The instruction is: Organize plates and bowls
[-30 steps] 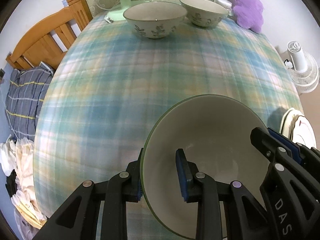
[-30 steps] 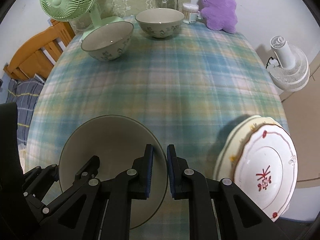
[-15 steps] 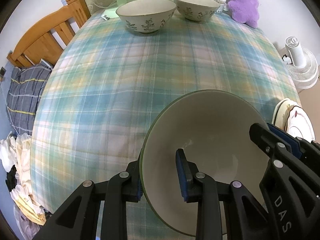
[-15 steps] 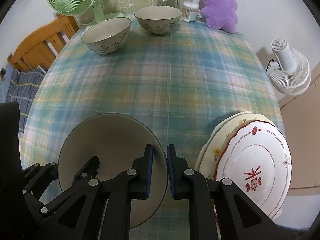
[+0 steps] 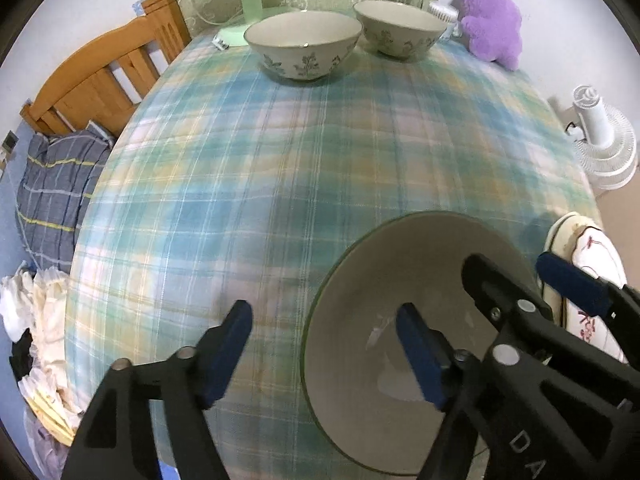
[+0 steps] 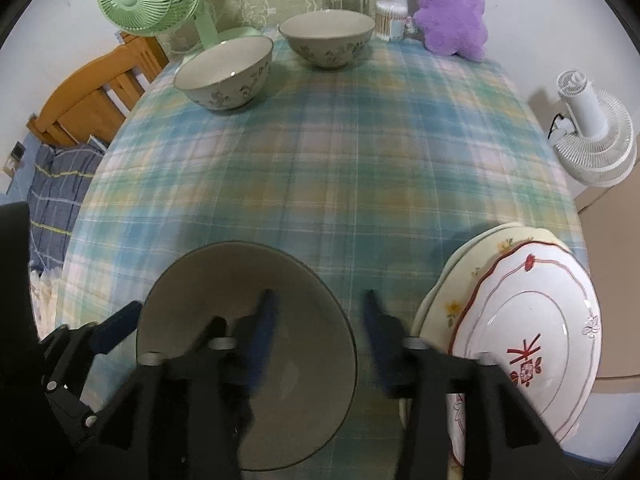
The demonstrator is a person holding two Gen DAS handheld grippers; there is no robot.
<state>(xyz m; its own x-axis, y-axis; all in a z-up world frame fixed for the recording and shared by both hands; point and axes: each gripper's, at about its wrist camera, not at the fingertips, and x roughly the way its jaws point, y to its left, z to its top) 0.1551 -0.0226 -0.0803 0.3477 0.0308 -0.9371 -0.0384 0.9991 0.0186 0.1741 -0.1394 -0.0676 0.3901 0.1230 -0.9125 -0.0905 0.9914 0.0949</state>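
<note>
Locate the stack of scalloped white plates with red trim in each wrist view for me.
Left wrist: the stack of scalloped white plates with red trim sits at the right edge, partly behind the right gripper's fingers.
Right wrist: lower right, beside the large plain grey bowl.
Shared landmark: the purple plush toy at the table's far end.

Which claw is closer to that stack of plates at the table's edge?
Right. The right claw is open over the near rim of the big bowl, just beside the plates. The left claw straddles the bowl's opposite rim.
</note>
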